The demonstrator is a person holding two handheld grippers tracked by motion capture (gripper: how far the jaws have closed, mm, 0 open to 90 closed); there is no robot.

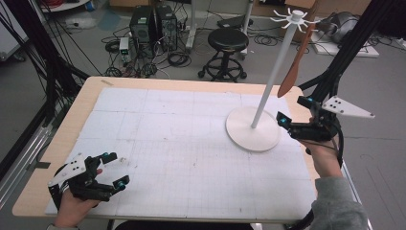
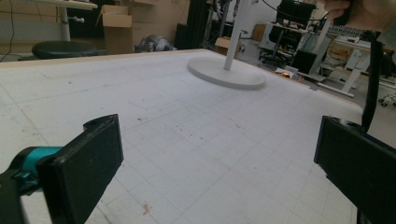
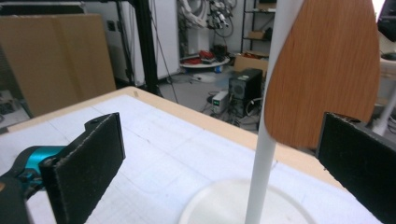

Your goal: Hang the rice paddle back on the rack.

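A white rack stands on the mat's right side, with a round base [image 1: 239, 132], a slanted pole [image 1: 275, 72] and hooks on top. A wooden spatula [image 1: 296, 64] hangs from one hook, blade down. My right gripper [image 1: 294, 110] is open just right of the base, below the blade. In the right gripper view its jaws [image 3: 219, 158] stand wide apart, with the spatula blade [image 3: 322, 70] and the pole [image 3: 261, 158] close ahead. My left gripper [image 1: 117, 168] rests open at the near left corner, with nothing between its jaws [image 2: 219, 158]. It faces the rack base [image 2: 226, 72].
A white gridded mat [image 1: 182, 139] covers the wooden table [image 1: 72, 115]. Behind the table stand a black stool [image 1: 227, 48], computer towers [image 1: 153, 26] and loose cables on the floor. Black frame posts [image 1: 344, 52] rise at the right.
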